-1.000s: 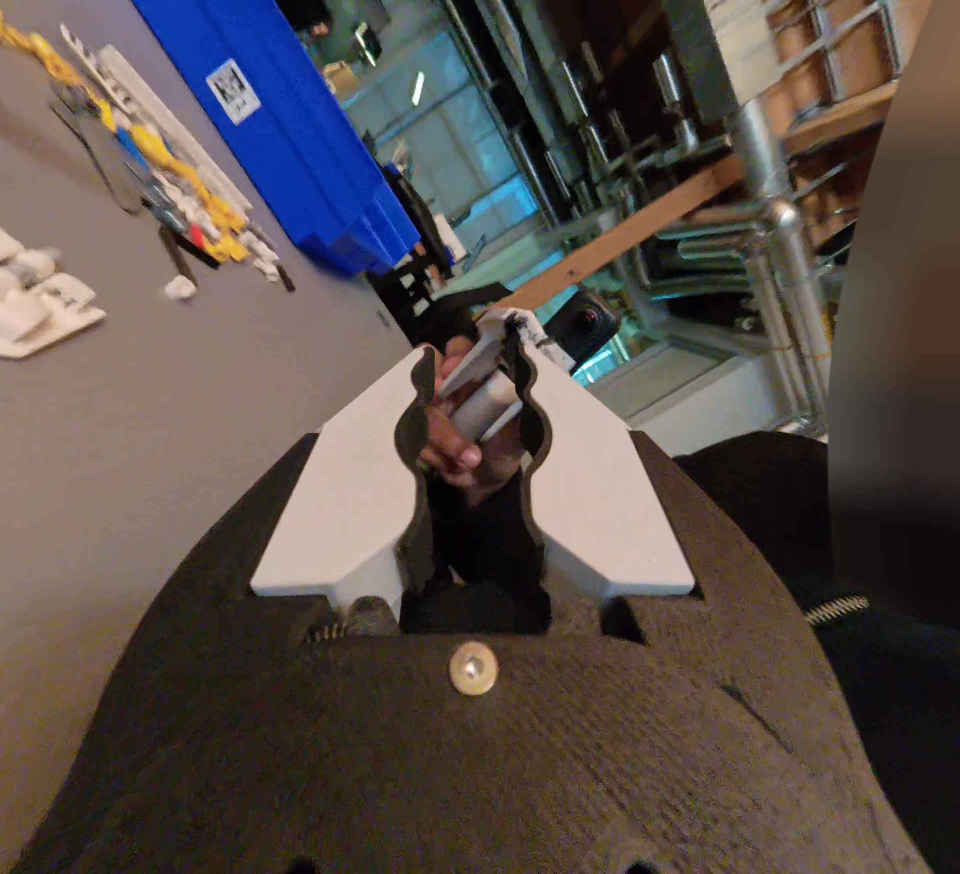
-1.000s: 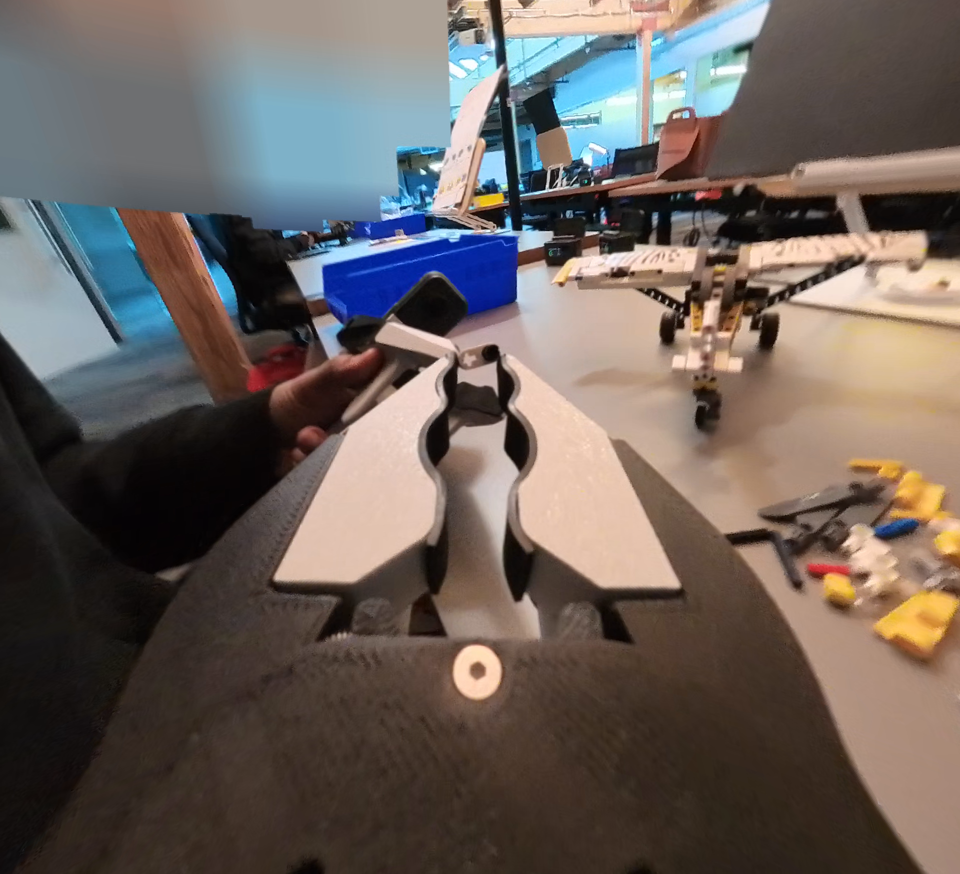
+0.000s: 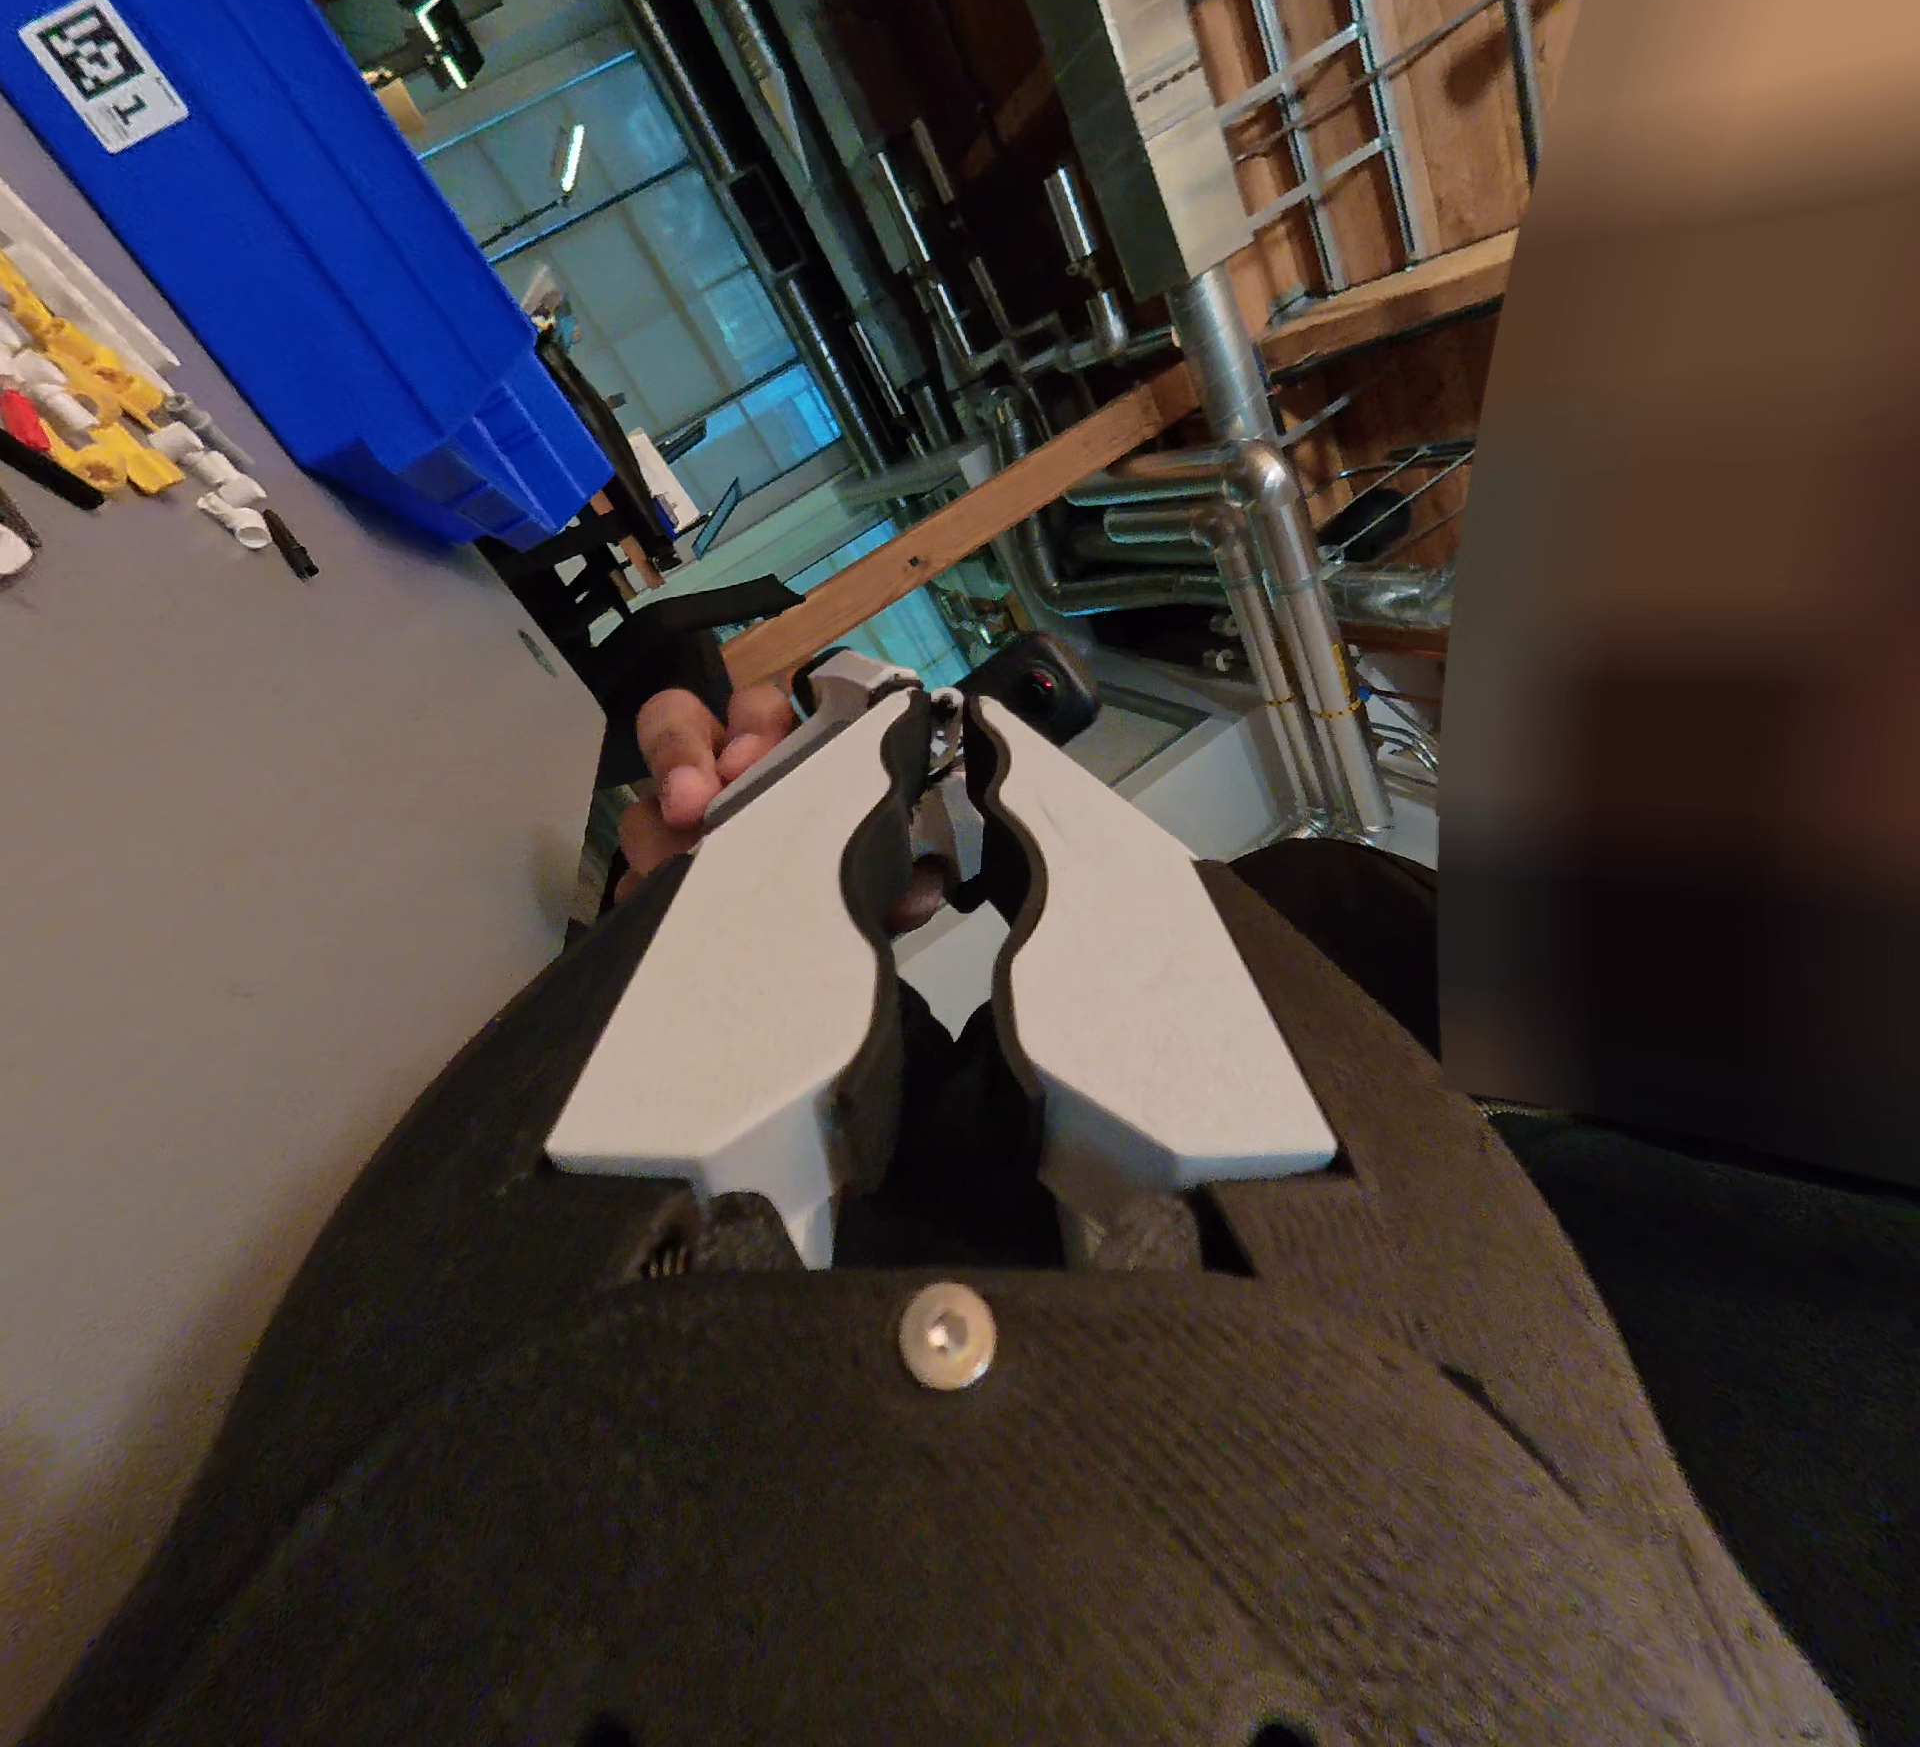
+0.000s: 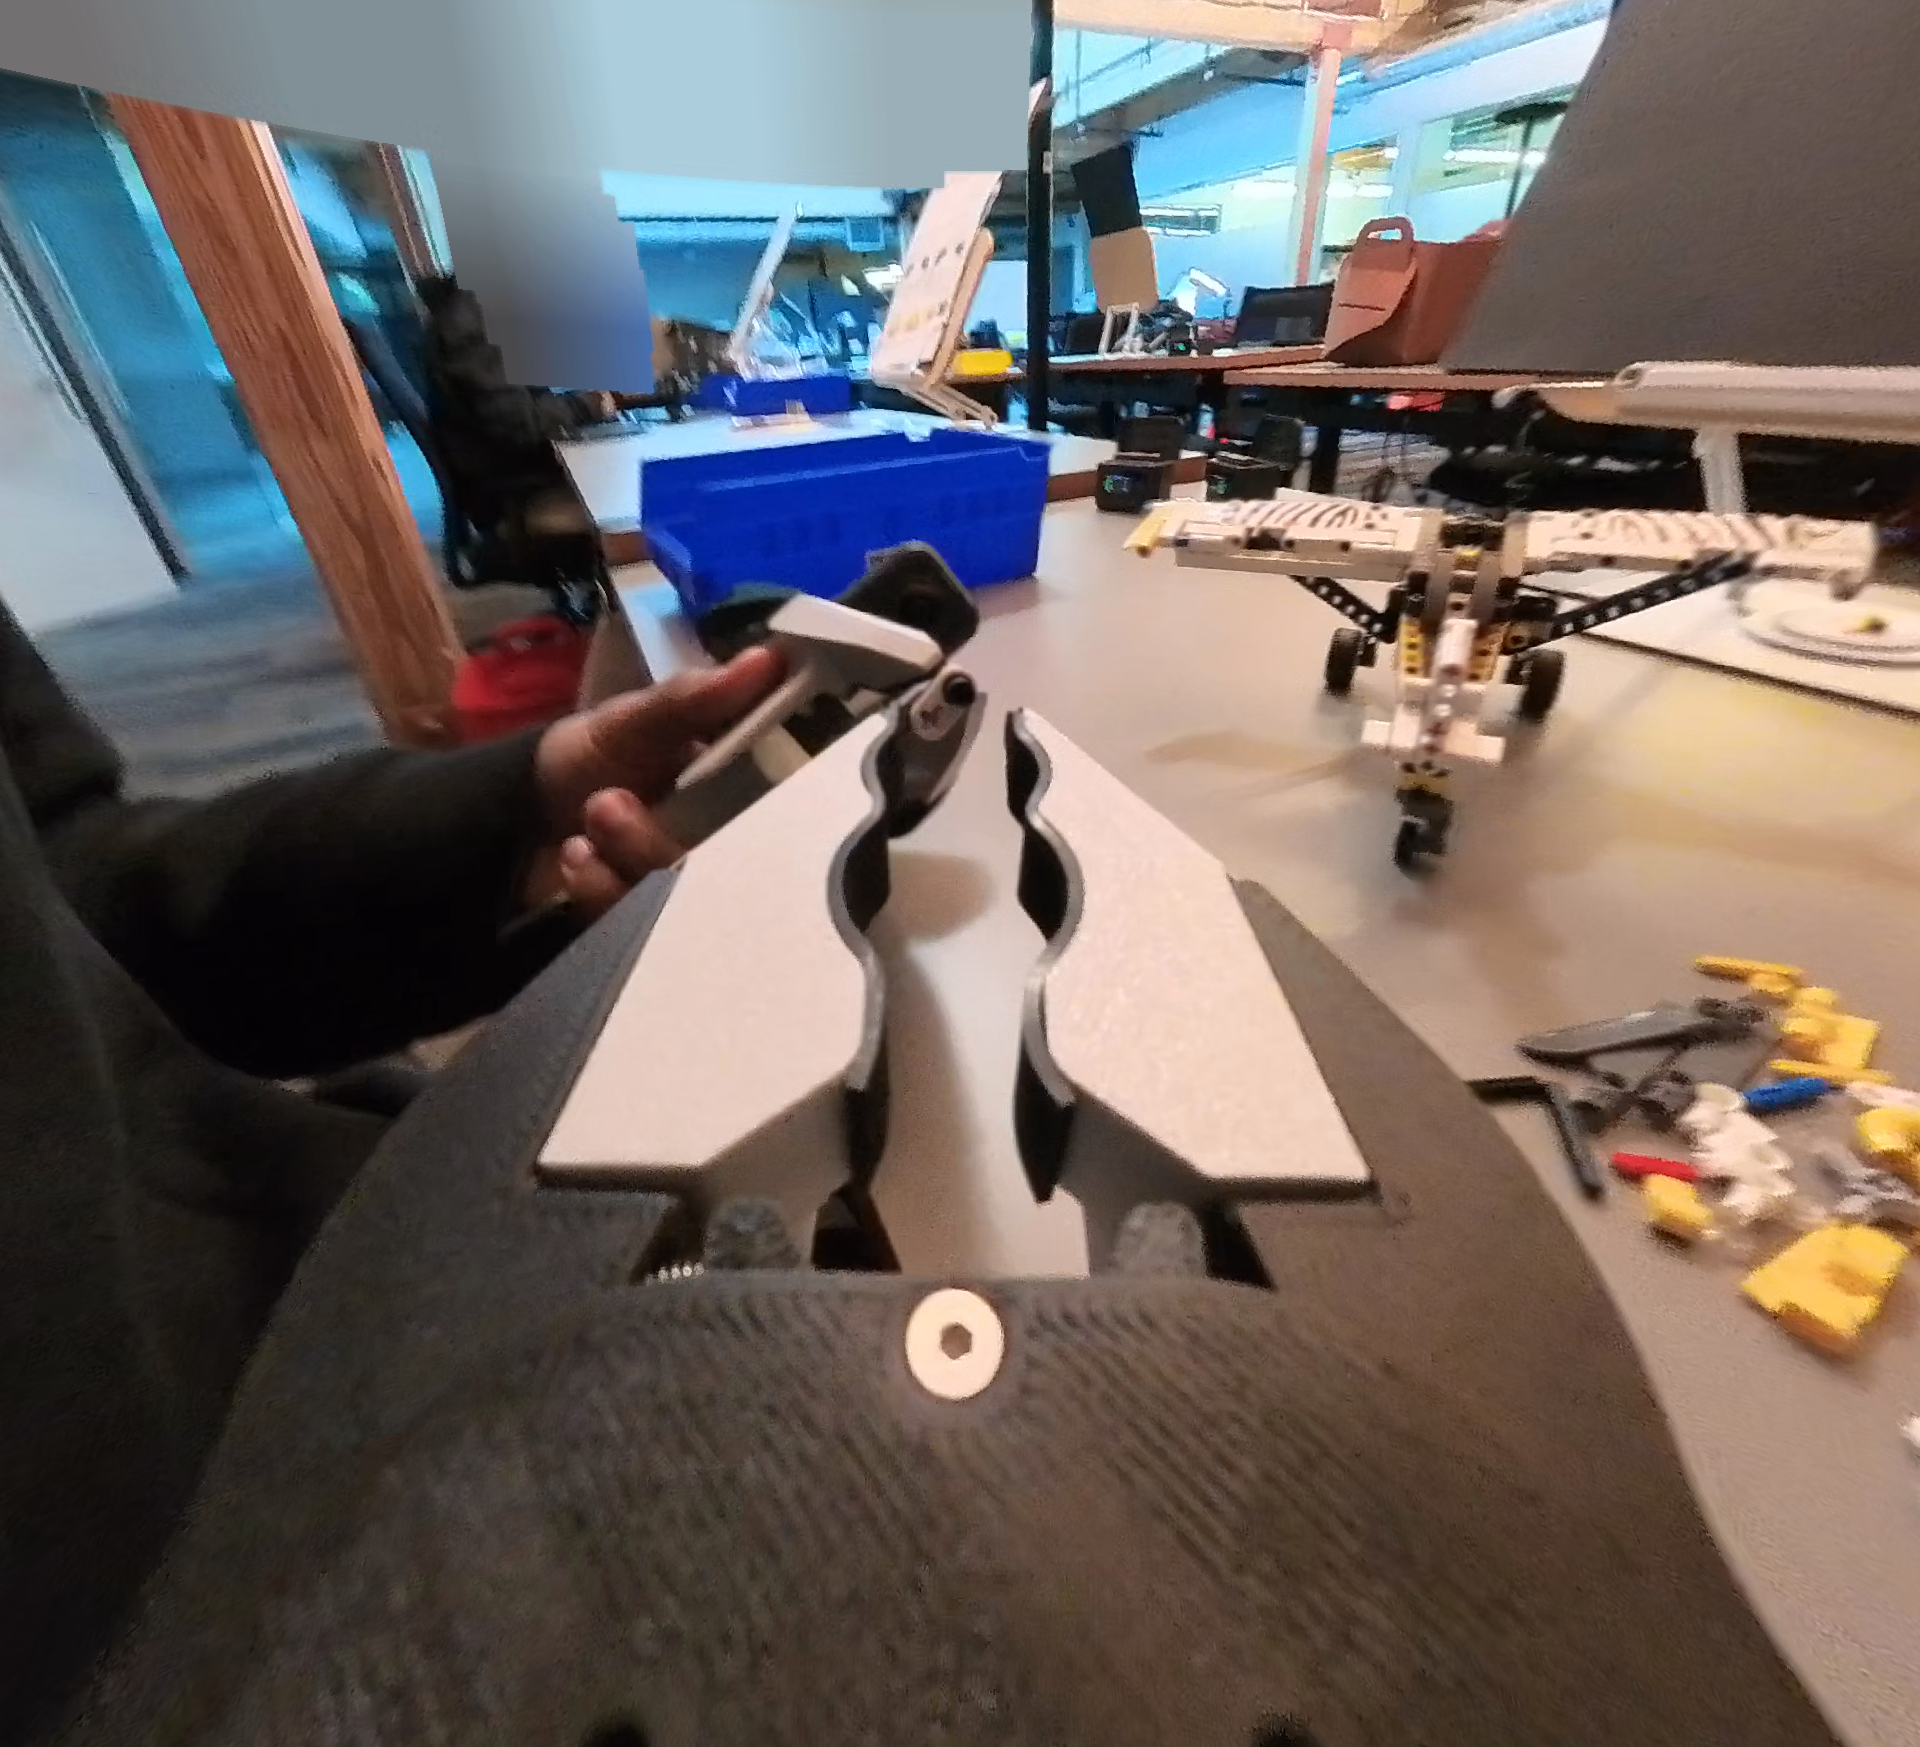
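Left gripper (image 3: 948, 710) is pinching a small white piece (image 4: 940, 710) at the very tips. Its jaws are almost pressed together, with only the piece showing between them. The piece has a dark round end and is pointing up and to the right in the right wrist view.

Right gripper (image 4: 992, 721) is sitting with jaws spread. The piece is lying inside that gap, close against the left pad, with clear air between it and the right pad, so the right gripper isn't clamping anything.

The two grippers are meeting tip to tip above the grey table (image 4: 1195, 689), near its front edge. The left hand (image 4: 634, 762), in a dark sleeve, is squeezing the left gripper's handle. The right hand (image 3: 696, 741) is showing just past the left gripper's tips in the left wrist view, wrapped around the right gripper's handle.

Around them:
- A blue bin (image 4: 831, 502) is sitting on the table behind the grippers.
- A brick-built plane model (image 4: 1455, 575) with striped wings and black wheels is standing to the right, well apart from the jaws.
- Loose bricks (image 4: 1818, 1178) in yellow, white, black, red and blue are lying scattered at the right edge, nearer the camera than the model.

Contact between the piece and the right gripper's left pad is hard to judge. They look to be touching or just beside each other.
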Tool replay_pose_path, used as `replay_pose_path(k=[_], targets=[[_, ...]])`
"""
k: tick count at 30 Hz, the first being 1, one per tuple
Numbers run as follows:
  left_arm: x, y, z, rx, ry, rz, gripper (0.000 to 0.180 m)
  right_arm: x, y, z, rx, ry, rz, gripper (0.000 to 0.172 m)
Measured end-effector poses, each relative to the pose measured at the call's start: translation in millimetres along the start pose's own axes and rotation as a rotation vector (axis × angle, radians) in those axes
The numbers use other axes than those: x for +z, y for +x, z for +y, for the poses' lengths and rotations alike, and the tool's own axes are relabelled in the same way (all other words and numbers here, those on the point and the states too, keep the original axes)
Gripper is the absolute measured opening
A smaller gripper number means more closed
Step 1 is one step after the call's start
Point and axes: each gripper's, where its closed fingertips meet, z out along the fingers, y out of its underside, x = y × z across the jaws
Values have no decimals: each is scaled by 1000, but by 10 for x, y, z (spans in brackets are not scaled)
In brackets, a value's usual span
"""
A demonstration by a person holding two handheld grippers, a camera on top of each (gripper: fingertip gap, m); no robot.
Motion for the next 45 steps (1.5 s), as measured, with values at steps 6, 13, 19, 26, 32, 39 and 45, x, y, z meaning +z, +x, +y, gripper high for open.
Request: replay_pose_path(k=[6, 13, 19, 26, 32, 39, 45], targets=[[-14, -11, -9, 15, 7, 0, 3, -11, 8, -42, 155, 28, -40, 18], [-5, -1, -11, 34, 17, 5, 1, 28, -4, -15, 115, 16, -32, 5], [8, 13, 33, 23, -5, 26, 0, 43, -50, 12, 68, 1, -39, 5], [-52, -21, -29, 61, 10, -26, 3, -15, 16, -62, -3, -15, -4, 5], [-19, -126, 43, 103, -31, -113, 17, 9, 49, 125, -292, -193, 89, 6], [-22, -129, 37, 88, -30, -116, 2, 23, 13, 135, -436, -239, 113, 6], [41, 106, 69, -14, -28, 69, 2, -13, -130, -105, -386, -65, 74, 6]])
